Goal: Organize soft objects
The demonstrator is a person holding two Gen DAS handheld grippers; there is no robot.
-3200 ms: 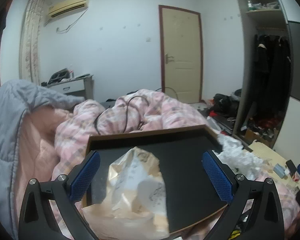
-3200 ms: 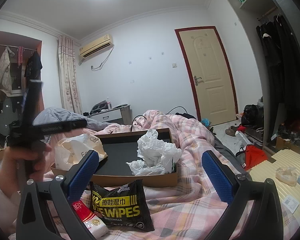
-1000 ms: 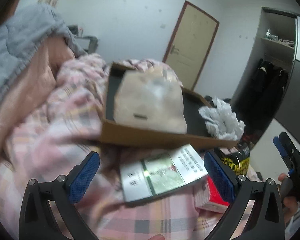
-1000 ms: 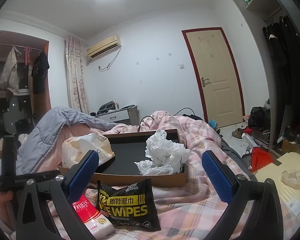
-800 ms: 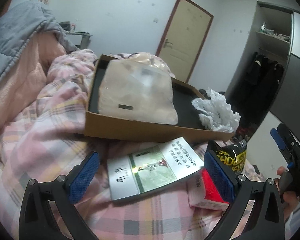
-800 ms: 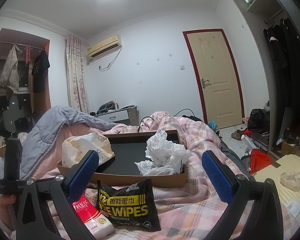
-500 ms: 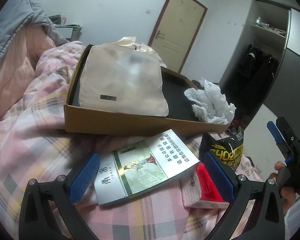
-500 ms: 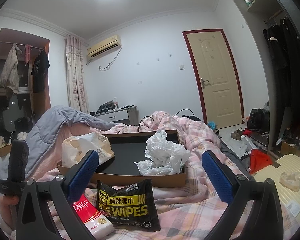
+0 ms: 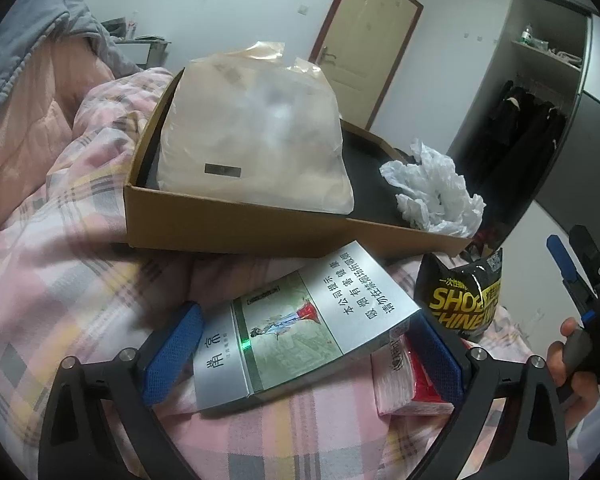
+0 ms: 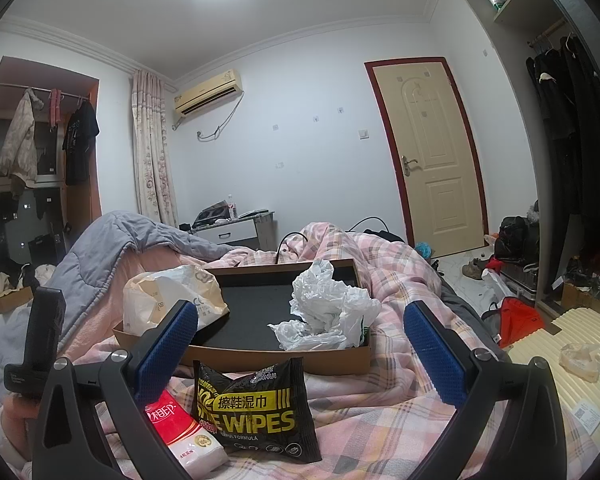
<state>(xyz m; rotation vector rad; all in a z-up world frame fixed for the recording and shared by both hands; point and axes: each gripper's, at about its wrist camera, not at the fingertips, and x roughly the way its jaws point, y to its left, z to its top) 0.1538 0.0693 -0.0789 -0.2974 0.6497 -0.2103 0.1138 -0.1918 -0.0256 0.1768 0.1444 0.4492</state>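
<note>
My left gripper [image 9: 304, 356] hangs low over the pink checked quilt, its jaws closing around a silver carton [image 9: 300, 320] that lies flat between them; the blue pads [image 9: 172, 352] sit beside its ends without visibly pressing. A red tissue pack [image 9: 412, 384] and a black shoe-wipes pack [image 9: 460, 300] lie to its right. Behind stands a cardboard tray [image 9: 220, 228] holding a beige plastic bag [image 9: 252, 136] and a crumpled white bag [image 9: 432, 192]. My right gripper [image 10: 300, 344] is open and empty, above the wipes pack [image 10: 256, 408] and in front of the tray [image 10: 332, 356].
A grey and pink duvet [image 10: 112, 248] is heaped to the left of the tray. A yellow suitcase [image 10: 572, 340] and a red bag [image 10: 516, 320] lie on the floor at the right, near the wardrobe and door. A cable [image 10: 288, 240] runs over the quilt behind the tray.
My left gripper has dropped from the tray toward the quilt, and the silver carton now lies between its fingers, which have drawn in slightly. The right gripper's view is unchanged.
</note>
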